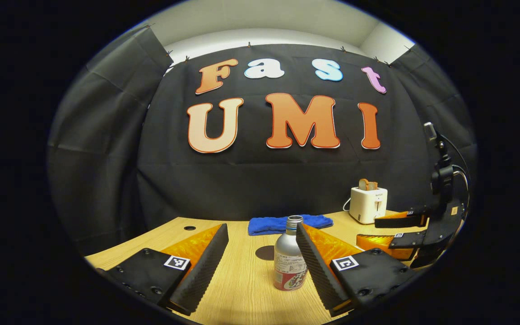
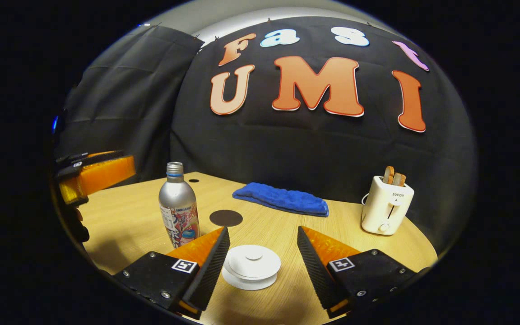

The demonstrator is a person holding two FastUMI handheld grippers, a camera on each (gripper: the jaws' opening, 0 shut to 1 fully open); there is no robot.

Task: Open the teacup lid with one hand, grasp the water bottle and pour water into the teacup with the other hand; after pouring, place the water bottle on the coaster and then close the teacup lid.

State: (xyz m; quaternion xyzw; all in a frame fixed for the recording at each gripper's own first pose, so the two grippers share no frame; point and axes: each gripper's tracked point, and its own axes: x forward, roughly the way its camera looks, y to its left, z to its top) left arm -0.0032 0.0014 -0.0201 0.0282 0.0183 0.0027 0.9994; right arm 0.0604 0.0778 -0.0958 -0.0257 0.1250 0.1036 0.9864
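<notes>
The left gripper [image 1: 262,250] has its jaws wide apart, and the water bottle [image 1: 289,264] stands upright on the tabletop [image 1: 237,289] between them, much nearer the right-hand jaw than the left; whether it touches that jaw cannot be told. The bottle is a smooth metal can-bottle with a narrow threaded neck and no cap visible. It looks rigid and likely slippery, and its weight depends on a fill level that cannot be seen through the metal. The best hold is probably across the broad labelled body, below the shoulder, where the ribbed pads can bear squarely; the neck is too thin and would let it swing when tipped.

The right gripper [image 2: 263,253] also has its jaws spread, with the white teacup lid [image 2: 252,264] low between them, closer to the left-hand jaw and clear of both. The lid looks like glazed ceramic: hard, slick and breakable. Its small central knob is probably the surest place to pinch, as the flat rim offers little purchase.

The teacup beneath the lid is almost wholly hidden, so its depth and shape are unclear. The dark round coaster [image 2: 226,217] lies beyond the jaws, just past the bottle, and is partly behind the bottle in the left gripper view.
</notes>
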